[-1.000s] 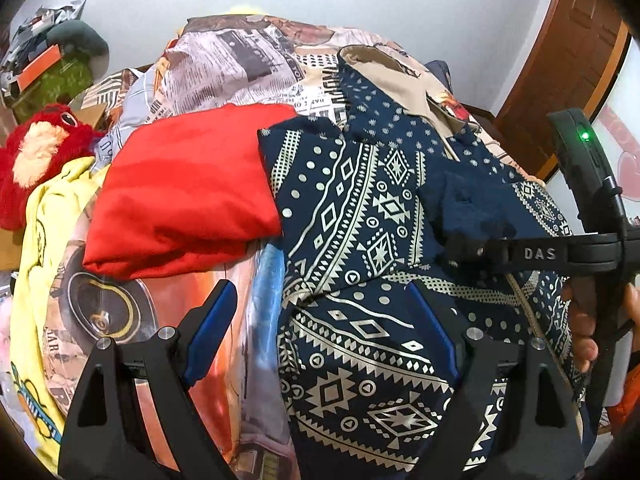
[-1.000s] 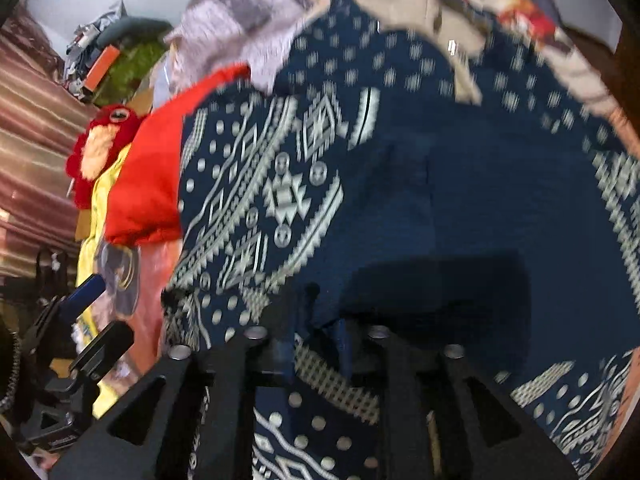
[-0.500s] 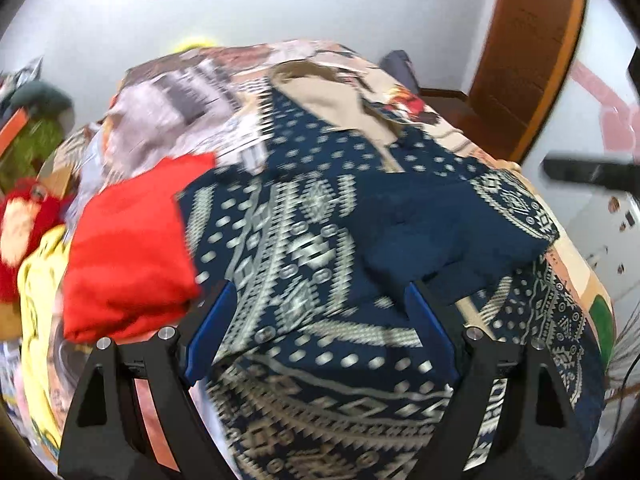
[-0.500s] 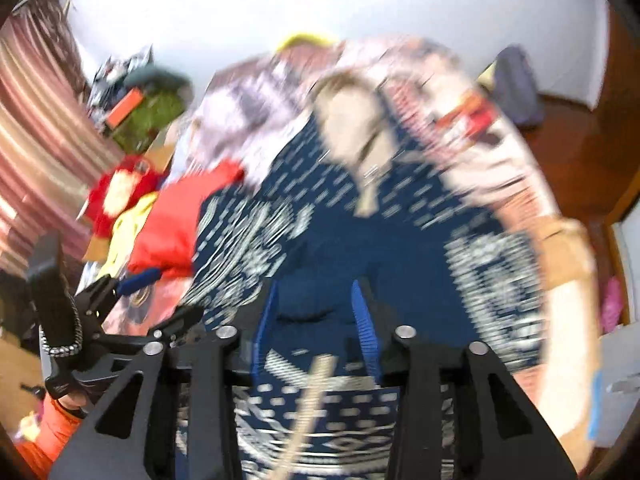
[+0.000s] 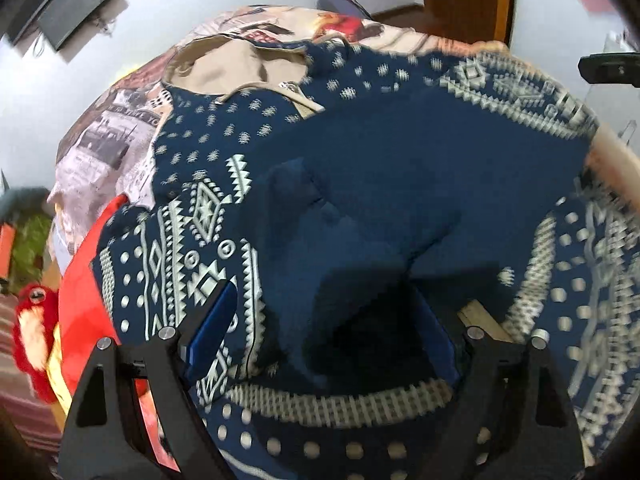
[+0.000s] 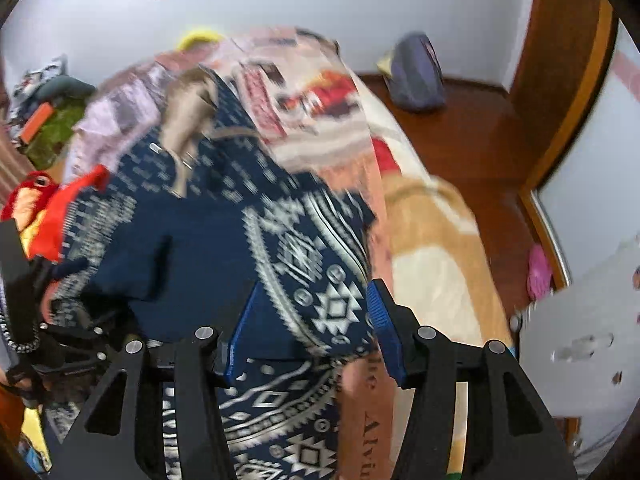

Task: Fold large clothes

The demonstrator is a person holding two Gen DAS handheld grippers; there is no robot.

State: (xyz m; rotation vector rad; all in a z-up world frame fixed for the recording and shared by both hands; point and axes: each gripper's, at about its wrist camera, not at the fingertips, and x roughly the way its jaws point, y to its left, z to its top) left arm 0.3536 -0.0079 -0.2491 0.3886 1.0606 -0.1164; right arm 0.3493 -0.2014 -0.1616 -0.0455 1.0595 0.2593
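Folding navy patterned garment [image 5: 400, 184] beside red cloth [image 5: 80, 300]: left tool [image 5: 324, 332] wide, right tool [image 6: 308, 328] just opening, both empty; regrasp hem squarely.

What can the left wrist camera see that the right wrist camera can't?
Only the left wrist view shows the dark screen on the wall clearly and the hoodie's beige hood lining opened wide.

Only the right wrist view shows the wooden floor, the bag lying there, and something pink by the wall.

Both show the navy patterned hoodie, the folded red garment, the red plush toy and the printed bedcover.
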